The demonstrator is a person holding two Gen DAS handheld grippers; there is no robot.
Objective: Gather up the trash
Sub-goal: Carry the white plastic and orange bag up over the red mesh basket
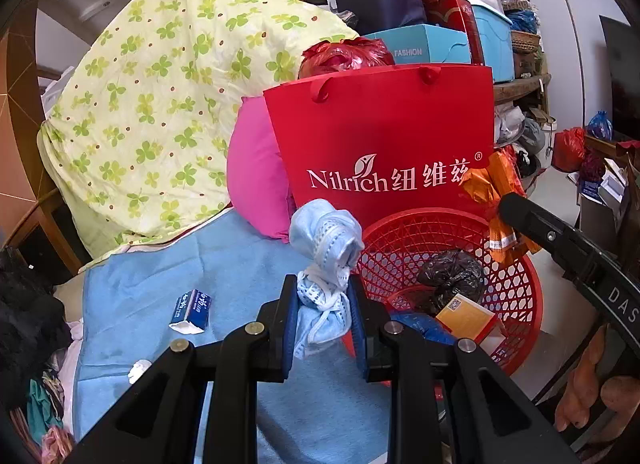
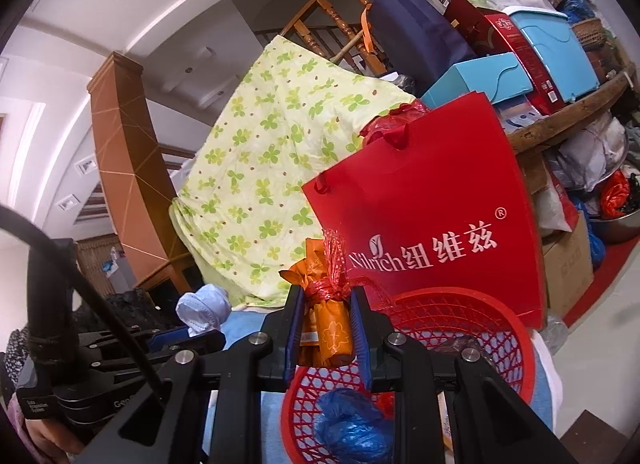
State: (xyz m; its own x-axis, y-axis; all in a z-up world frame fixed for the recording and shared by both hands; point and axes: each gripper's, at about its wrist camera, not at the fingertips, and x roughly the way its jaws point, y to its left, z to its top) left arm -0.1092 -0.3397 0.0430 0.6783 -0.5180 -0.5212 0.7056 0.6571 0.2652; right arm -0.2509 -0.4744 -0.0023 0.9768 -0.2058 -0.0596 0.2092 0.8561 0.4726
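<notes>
Left tongs point(image 1: 323, 306) were clamped on a crumpled blue face mask point(image 1: 325, 248), soft and light, pinched at its knotted straps, just left of the red basket point(image 1: 516, 296). Right tongs point(image 2: 325, 318) were clamped on an orange wrapper point(image 2: 325, 328) above the basket: thin, crinkly, probably slippery. Surface: blue blanket point(image 1: 224, 264); cluttered room.
</notes>
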